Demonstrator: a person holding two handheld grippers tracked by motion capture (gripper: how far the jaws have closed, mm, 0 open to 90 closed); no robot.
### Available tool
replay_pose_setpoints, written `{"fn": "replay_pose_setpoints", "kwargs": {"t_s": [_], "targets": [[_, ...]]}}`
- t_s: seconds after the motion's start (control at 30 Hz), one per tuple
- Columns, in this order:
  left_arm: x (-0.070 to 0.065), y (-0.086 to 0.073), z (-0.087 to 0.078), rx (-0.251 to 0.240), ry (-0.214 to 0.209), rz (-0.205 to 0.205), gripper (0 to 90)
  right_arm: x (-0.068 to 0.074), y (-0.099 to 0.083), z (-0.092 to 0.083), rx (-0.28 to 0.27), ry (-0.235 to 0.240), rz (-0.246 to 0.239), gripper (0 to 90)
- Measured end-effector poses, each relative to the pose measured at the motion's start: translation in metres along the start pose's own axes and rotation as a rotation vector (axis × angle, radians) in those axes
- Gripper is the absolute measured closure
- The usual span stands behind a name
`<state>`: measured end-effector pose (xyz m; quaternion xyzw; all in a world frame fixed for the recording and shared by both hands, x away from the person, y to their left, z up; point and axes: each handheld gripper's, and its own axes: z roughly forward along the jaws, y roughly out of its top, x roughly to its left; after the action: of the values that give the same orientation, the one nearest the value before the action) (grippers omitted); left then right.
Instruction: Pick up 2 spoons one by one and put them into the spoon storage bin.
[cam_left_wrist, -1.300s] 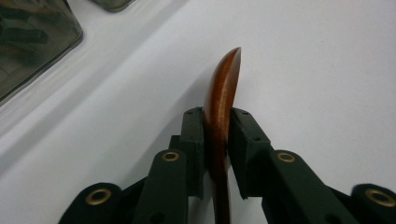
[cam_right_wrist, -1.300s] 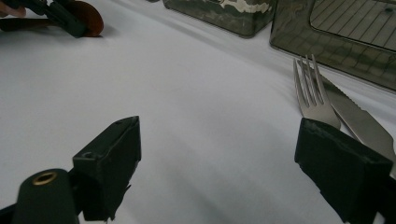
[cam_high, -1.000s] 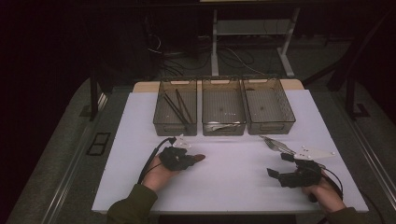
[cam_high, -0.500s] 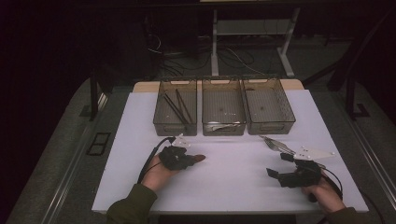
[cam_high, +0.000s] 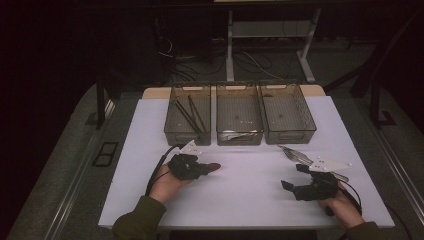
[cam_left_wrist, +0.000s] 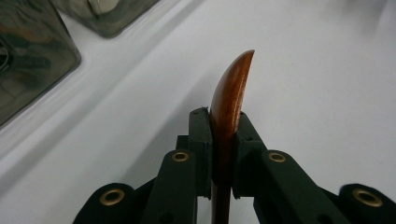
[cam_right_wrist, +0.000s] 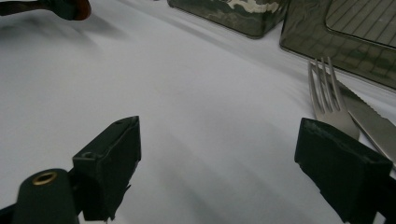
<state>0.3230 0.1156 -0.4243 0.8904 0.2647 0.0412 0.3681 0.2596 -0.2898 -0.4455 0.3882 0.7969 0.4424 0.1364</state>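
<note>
My left gripper (cam_high: 200, 168) (cam_left_wrist: 223, 128) is shut on a brown wooden utensil (cam_high: 213, 166) (cam_left_wrist: 233, 84), seen edge-on, whose rounded tip sticks out past the jaws low over the white table (cam_high: 250, 200). My right gripper (cam_high: 294, 176) (cam_right_wrist: 219, 154) stands open near the table's front right with nothing between its jaws. Just beyond it lie a metal fork (cam_high: 292, 154) (cam_right_wrist: 329, 100) and a serrated knife (cam_right_wrist: 369, 119) side by side. The left gripper with the wooden tip (cam_right_wrist: 77, 7) also appears at the top left of the right gripper view.
Three clear bins stand in a row at the back of the table: the left bin (cam_high: 172, 131) holds dark chopsticks (cam_high: 189, 114), the middle bin (cam_high: 239, 112) something pale at its front, and the right bin (cam_high: 287, 112). A trailing cable (cam_high: 159, 172) loops beside my left hand.
</note>
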Motion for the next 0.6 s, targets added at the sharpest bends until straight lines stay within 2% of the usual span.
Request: {"fn": "replay_pose_setpoints", "kwargs": {"t_s": [0.43, 0.6], "targets": [[-0.006, 0.017, -0.008, -0.060, -0.038, 0.015, 80.1, 0.002, 0.000, 0.002, 0.005, 0.008, -0.006, 14.0], [-0.009, 0.026, -0.009, -0.080, -0.035, 0.028, 80.2, 0.001, 0.000, 0.002, 0.004, 0.008, -0.005, 14.0]]}}
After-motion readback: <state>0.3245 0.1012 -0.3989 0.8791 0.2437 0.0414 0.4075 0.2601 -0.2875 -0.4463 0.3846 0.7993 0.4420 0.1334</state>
